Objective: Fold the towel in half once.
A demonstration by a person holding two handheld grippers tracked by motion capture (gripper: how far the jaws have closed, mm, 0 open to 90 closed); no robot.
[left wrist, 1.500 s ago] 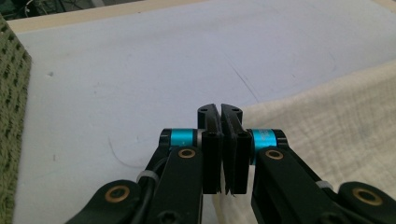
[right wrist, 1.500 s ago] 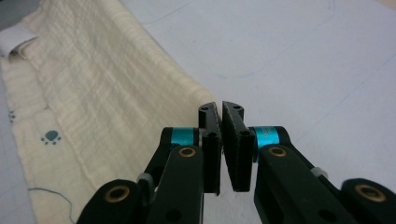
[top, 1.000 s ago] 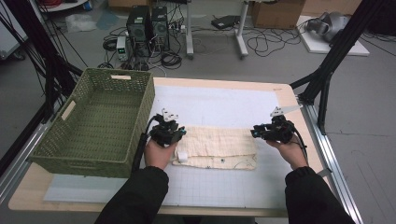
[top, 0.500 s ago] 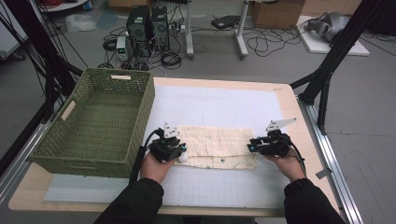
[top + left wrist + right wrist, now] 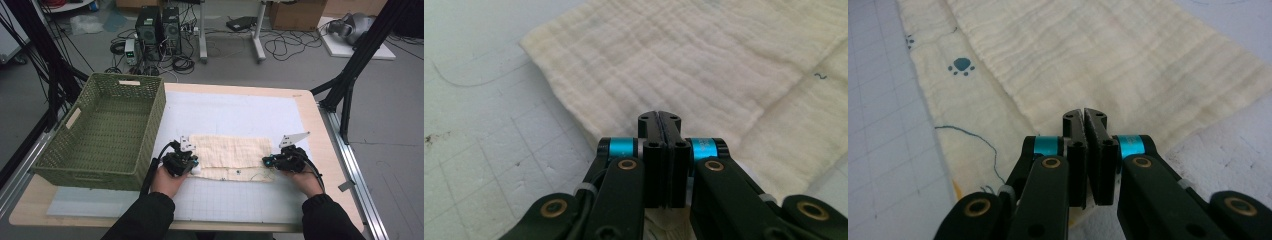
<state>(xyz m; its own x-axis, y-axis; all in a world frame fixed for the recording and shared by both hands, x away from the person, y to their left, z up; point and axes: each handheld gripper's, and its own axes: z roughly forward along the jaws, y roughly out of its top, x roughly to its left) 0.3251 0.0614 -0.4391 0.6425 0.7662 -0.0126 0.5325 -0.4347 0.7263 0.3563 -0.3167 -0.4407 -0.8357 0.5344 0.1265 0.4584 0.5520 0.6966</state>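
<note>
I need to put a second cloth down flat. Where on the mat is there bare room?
Bare mat lies beyond the cloth, between basket and the table's right edge, and in the near strip between the sleeves. The cloth's two ends, at each tool, are crowded.

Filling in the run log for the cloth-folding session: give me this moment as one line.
left gripper: jaws just closed on cream folded muslin cloth near-left corner | right gripper: same, near-right corner | green woven basket: empty

Both dark-sleeved forearms reach in side by side, well apart, hands low; the black two-jaw left claw (image 5: 192,161) and black two-jaw right claw (image 5: 268,161) point inward toward each other, jaws just closed, pressed together.
</note>
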